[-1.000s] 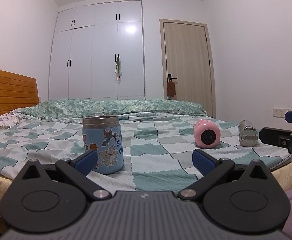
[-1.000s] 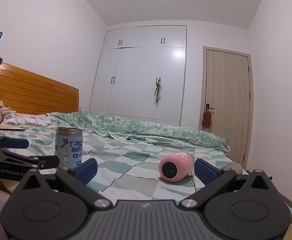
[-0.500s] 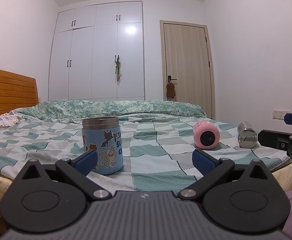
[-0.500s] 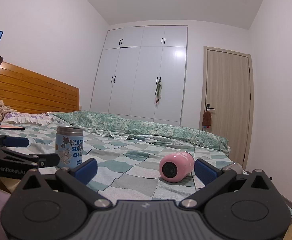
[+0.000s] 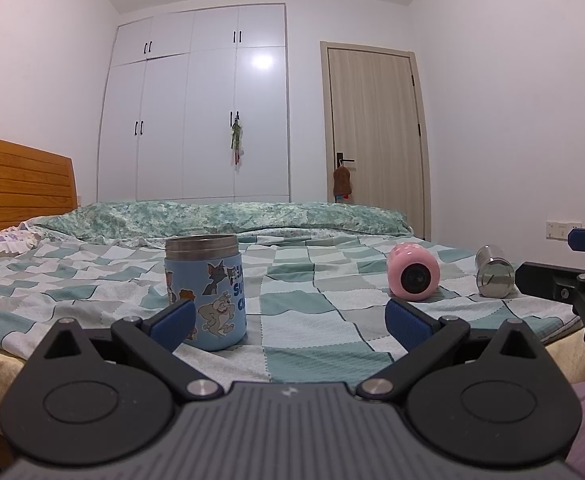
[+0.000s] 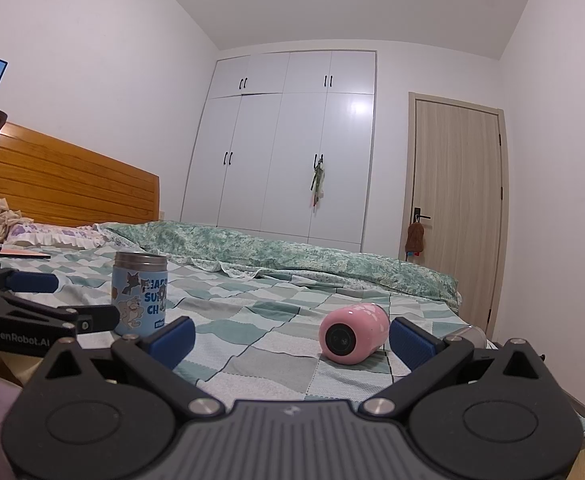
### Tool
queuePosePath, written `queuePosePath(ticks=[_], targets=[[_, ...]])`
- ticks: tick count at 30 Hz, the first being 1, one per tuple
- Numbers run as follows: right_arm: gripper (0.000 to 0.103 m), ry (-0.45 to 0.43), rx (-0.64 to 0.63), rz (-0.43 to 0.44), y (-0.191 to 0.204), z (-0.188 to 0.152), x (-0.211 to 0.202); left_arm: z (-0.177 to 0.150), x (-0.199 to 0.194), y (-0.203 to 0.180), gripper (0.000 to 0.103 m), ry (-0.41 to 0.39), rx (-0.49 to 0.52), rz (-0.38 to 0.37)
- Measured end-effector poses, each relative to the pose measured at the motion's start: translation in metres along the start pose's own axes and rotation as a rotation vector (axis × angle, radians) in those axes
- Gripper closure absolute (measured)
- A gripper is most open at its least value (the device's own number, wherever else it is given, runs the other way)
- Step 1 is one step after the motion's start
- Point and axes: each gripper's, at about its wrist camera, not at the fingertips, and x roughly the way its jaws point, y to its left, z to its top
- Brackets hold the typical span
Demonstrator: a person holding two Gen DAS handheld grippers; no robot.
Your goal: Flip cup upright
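A pink cup lies on its side on the checked bedspread, its round end facing me; it also shows in the right wrist view. A blue cartoon cup with a steel rim stands upright to its left, and shows in the right wrist view. A steel cup lies on its side at the right. My left gripper is open and empty, just short of the blue cup. My right gripper is open and empty, short of the pink cup.
The bed has a rolled green quilt at the back and a wooden headboard at the left. A white wardrobe and a door stand behind. The bed's near edge runs just under both grippers.
The left wrist view has tilted slightly, so the cups sit a little higher in it. Both grippers stay open. The cups have not moved.
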Motion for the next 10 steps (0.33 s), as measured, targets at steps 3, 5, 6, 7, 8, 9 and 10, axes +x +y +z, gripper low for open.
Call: queuePosePath(ticks=[3,5,6,7,8,9,10], targets=[[0.0,0.0,0.0,0.0,0.0,0.0001,-0.0001,0.0001,-0.0001,-0.001,0.0,-0.004,-0.001,-0.002],[0.0,0.0,0.0,0.0,-0.0001,0.0,-0.0001,-0.0003,-0.0002,-0.0006,0.0,-0.005,-0.005,-0.001],[0.0,0.0,0.0,0.0,-0.0001,0.0002,-0.0001,-0.0005,-0.0003,0.0006,0.0,-0.005,-0.009,0.0],[0.0,0.0,0.0,0.0,-0.0002,-0.0001,-0.0003,-0.0005,-0.0004,0.0009,0.0,-0.006,-0.012,0.0],[0.0,0.0,-0.001,0.0,-0.0001,0.0003,-0.0001,-0.0004,-0.0002,0.001,0.0,-0.006,-0.015,0.001],[0.0,0.0,-0.001,0.0,-0.0001,0.0,-0.0001,-0.0004,-0.0002,0.0014,0.0,-0.006,-0.017,0.004],[0.0,0.0,-0.001,0.0,-0.0001,0.0002,-0.0001,-0.0004,-0.0002,0.0015,0.0,-0.005,-0.019,0.006]])
